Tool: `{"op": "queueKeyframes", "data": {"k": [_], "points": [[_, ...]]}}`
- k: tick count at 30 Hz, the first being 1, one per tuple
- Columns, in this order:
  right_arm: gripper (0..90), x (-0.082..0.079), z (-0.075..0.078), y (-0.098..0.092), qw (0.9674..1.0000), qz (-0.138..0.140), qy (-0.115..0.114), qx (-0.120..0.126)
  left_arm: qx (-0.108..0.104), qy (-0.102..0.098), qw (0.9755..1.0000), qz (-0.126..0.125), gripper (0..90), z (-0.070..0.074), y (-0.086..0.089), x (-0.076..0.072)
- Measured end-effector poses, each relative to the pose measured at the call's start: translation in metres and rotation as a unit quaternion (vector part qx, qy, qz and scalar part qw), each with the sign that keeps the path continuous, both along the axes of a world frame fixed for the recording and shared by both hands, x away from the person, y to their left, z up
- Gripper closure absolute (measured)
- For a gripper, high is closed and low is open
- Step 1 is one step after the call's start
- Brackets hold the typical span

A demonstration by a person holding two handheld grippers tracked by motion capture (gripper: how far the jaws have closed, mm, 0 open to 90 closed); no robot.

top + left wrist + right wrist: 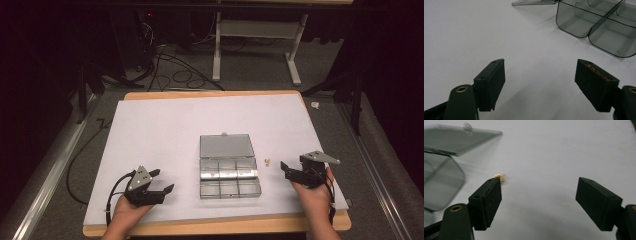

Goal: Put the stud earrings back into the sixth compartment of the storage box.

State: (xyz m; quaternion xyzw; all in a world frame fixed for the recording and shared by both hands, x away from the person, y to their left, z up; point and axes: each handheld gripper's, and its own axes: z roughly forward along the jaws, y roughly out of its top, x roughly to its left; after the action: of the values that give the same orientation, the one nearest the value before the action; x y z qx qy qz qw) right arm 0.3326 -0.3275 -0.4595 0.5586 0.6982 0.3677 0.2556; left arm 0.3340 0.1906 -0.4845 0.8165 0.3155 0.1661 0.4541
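Small gold piece (pixel 267 161) lies on the white sheet (pixel 165 125), just right of the clear compartment box (pixel 229 172); too tiny in the high view to identify. In the right gripper view it (pixel 499 177) is blurred and partly cut off behind the left jaw tip. Box lid (pixel 226 145) lies open, flat. Box compartments look empty. Left gripper (pixel 161 181) jaws spread wide, nothing held, left of the box. Right gripper (pixel 284 168) also spread, empty, near the gold piece. Left gripper view catches box corners (pixel 599 27).
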Motion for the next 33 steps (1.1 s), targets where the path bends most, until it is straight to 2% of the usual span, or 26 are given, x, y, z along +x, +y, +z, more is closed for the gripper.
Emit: {"op": "queueKeyframes", "data": {"k": [1, 6, 7, 10, 13, 15, 19, 20, 22, 23, 26, 30, 31, 32, 33], "points": [[23.3, -0.001, 0.001, 0.001, 0.9999, 0.007, -0.008, 0.002, -0.002, 0.002, 1.0, 0.002, 27.4, 0.0, 0.001, 0.0], [24.0, -0.003, 0.001, 0.002, 0.9999, 0.007, -0.008, 0.013, -0.013, 0.008, 0.9997, 0.018, 29.6, 0.001, 0.004, 0.003], [22.9, -0.004, 0.001, 0.002, 0.9998, 0.011, -0.014, 0.011, -0.016, 0.012, 0.9996, 0.018, 28.9, 0.001, 0.005, 0.004], [21.2, -0.005, 0.002, 0.002, 0.9997, 0.009, -0.015, 0.018, -0.016, 0.013, 0.9997, 0.016, 26.8, 0.001, 0.005, 0.004], [19.3, -0.005, 0.003, 0.002, 0.9996, 0.005, -0.013, 0.024, -0.004, 0.009, 0.9999, 0.008, 26.2, 0.001, 0.002, 0.003], [20.3, -0.005, 0.005, 0.004, 0.9999, 0.003, -0.002, 0.015, 0.003, 0.0, 1.0, -0.005, 26.9, 0.0, 0.0, 0.001], [21.9, -0.006, 0.005, 0.005, 0.9999, 0.009, -0.001, 0.008, 0.005, 0.0, 1.0, -0.007, 27.1, 0.0, -0.001, 0.001], [23.7, -0.006, 0.005, 0.005, 0.9998, 0.015, -0.003, 0.013, 0.003, 0.002, 1.0, -0.006, 27.0, 0.0, -0.001, 0.001], [25.6, -0.006, 0.005, 0.005, 0.9999, 0.012, -0.007, 0.006, 0.0, 0.002, 1.0, -0.006, 27.1, 0.0, 0.0, 0.002], [28.3, -0.006, 0.005, 0.004, 0.9996, 0.009, -0.023, -0.011, 0.0, 0.002, 1.0, -0.008, 27.1, 0.0, 0.0, 0.002], [27.6, 0.0, 0.002, 0.002, 0.9998, 0.006, -0.017, -0.007, 0.003, 0.003, 1.0, -0.008, 27.1, 0.0, -0.001, 0.003], [21.4, 0.008, -0.008, 0.003, 0.9995, 0.002, -0.019, -0.024, 0.0, 0.006, 1.0, -0.007, 27.1, 0.0, 0.0, 0.004], [21.6, 0.01, -0.012, 0.003, 0.9988, -0.006, -0.023, -0.043, 0.0, 0.007, 1.0, -0.007, 27.1, 0.0, 0.0, 0.004], [21.6, 0.01, -0.012, 0.003, 0.9988, -0.006, -0.023, -0.043, 0.0, 0.007, 1.0, -0.007, 27.1, 0.0, 0.0, 0.004], [20.9, 0.01, -0.016, 0.001, 0.9992, -0.012, -0.013, -0.036, 0.0, 0.007, 1.0, -0.006, 27.1, 0.0, 0.0, 0.004]]}}
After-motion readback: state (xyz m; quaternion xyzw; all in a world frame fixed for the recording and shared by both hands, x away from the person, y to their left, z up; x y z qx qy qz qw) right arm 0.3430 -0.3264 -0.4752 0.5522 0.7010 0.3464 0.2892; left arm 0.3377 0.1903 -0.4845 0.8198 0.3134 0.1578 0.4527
